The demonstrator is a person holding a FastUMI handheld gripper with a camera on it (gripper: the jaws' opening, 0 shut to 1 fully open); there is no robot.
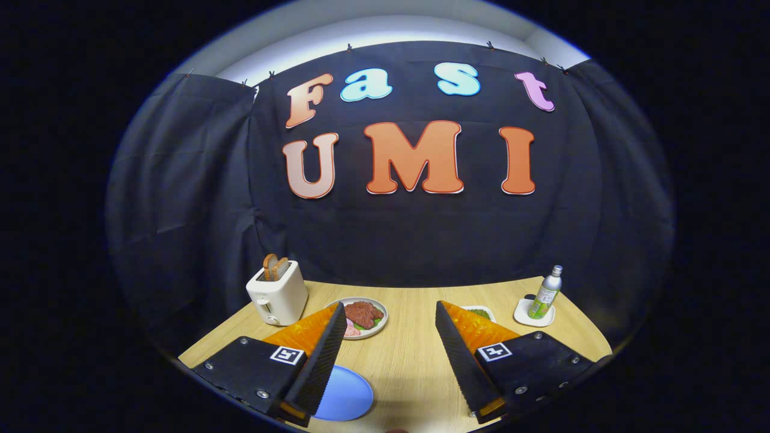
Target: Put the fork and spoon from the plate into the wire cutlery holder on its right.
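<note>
Your gripper [390,313] stands wide open above the light wooden table [409,361], holding nothing. The round blue plate [346,397] lies beside your left finger. Beyond: white toaster [277,294], food plate [364,316], green bottle [546,294].

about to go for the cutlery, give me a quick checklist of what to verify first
1. Gripper open with nothing between its fingers: ok, they stand wide apart over bare table.
2. Plate located: partly ok. A blue plate lies low beside one finger; a plate of food sits just beyond the fingertips.
3. Fork and spoon sighted: cannot tell, none can be made out on either plate.
4. Wire cutlery holder sighted: cannot tell, I can't make one out.
5. Obstacles noted: ok, a toaster holding bread and a bottle on a small white dish stand at the far side, apart from the fingers.
</note>
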